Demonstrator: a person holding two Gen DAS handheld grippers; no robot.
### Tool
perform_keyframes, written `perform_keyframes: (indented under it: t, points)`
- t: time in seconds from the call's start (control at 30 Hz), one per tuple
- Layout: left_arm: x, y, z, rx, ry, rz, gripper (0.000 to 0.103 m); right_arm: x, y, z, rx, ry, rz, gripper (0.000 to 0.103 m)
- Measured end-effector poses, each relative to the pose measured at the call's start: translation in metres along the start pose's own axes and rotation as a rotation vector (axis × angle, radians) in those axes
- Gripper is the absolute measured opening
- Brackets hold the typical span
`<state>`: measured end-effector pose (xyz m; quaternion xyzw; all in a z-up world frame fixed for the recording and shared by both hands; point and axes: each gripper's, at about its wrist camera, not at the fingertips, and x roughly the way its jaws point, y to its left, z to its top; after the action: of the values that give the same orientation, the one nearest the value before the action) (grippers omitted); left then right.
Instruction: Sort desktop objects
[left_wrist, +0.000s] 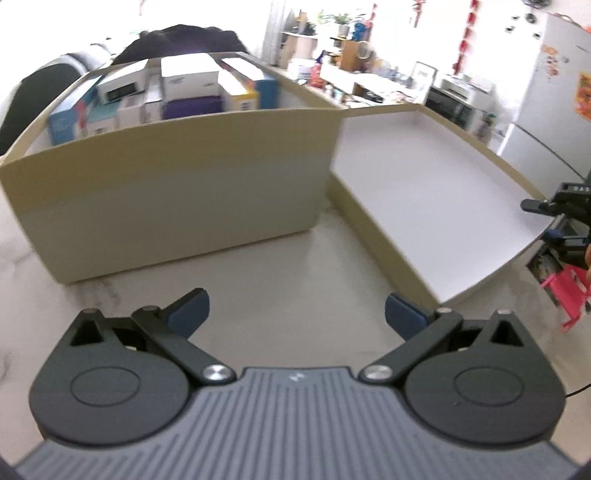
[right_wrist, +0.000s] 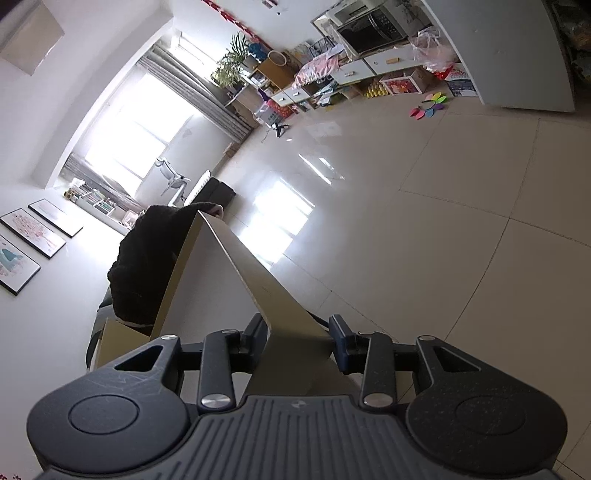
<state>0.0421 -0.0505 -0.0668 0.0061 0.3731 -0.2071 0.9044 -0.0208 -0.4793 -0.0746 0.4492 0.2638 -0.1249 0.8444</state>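
A tall beige box (left_wrist: 177, 177) stands on the pale table (left_wrist: 277, 280), packed with several small cartons (left_wrist: 184, 92). Its shallow beige lid (left_wrist: 424, 177), white inside, lies tilted to the box's right with the open side up. In the left wrist view my left gripper (left_wrist: 297, 314) hovers open over the bare table in front of both, holding nothing. My right gripper (left_wrist: 541, 219) reaches in from the right edge onto the lid's rim. The right wrist view shows that gripper (right_wrist: 298, 334) shut on the lid's side wall (right_wrist: 221, 288), with the lid raised before the camera.
A black bundle (left_wrist: 177, 37) sits behind the box and also shows past the lid (right_wrist: 147, 258). A pink stool (left_wrist: 565, 291) stands on the floor beyond the table's right edge. Tiled floor (right_wrist: 443, 221) lies below the lid, with cluttered shelves at the far wall.
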Motion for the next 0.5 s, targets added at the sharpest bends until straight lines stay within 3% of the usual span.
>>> perform_keyframes:
  t: [0.5]
  points:
    - [0.003, -0.027, 0.003, 0.086, -0.004, -0.106, 0.103, -0.062, 0.002, -0.018, -0.031, -0.063, 0.091, 0.041]
